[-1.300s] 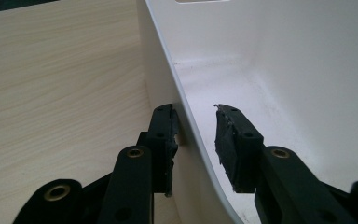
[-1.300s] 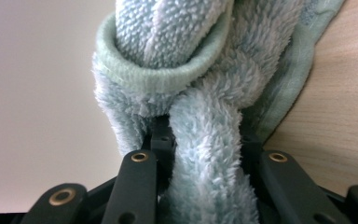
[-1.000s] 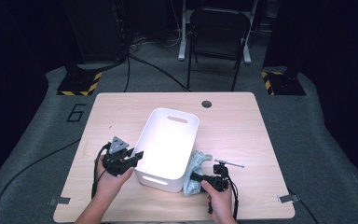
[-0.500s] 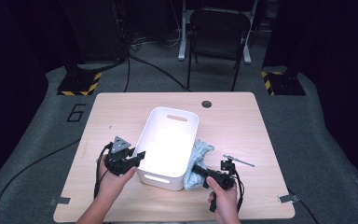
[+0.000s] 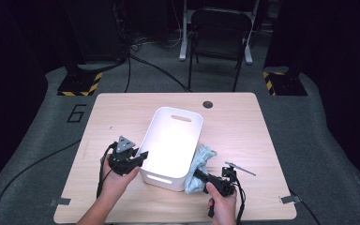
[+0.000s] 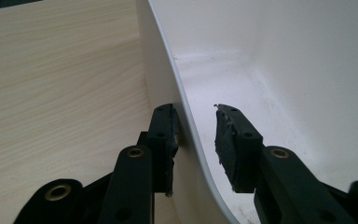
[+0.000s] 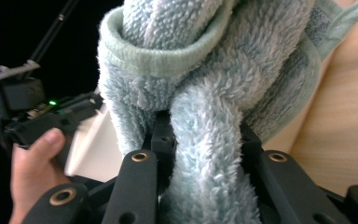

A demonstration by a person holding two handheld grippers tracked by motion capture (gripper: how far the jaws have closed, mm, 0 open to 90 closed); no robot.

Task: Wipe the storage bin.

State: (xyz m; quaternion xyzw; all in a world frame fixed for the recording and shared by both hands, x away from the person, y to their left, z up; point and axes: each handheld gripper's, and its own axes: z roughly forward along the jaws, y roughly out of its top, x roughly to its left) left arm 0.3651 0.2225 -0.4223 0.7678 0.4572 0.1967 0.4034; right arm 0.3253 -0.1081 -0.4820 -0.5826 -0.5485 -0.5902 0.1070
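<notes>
Bin [image 5: 168,140] blocks table [image 5: 243,122] center; far right side free.

The white plastic tub [image 5: 172,147] stands at the middle of the light wooden table [image 5: 243,126]. The pale blue fluffy towel [image 5: 199,166] lies at its 4 o'clock, touching it.

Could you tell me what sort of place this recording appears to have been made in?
Probably a lab or studio set up for recording. A wooden table stands on grey carpet in a dark room, with hazard-striped bases behind it, cables across the floor, and a floor marking 6.
</notes>
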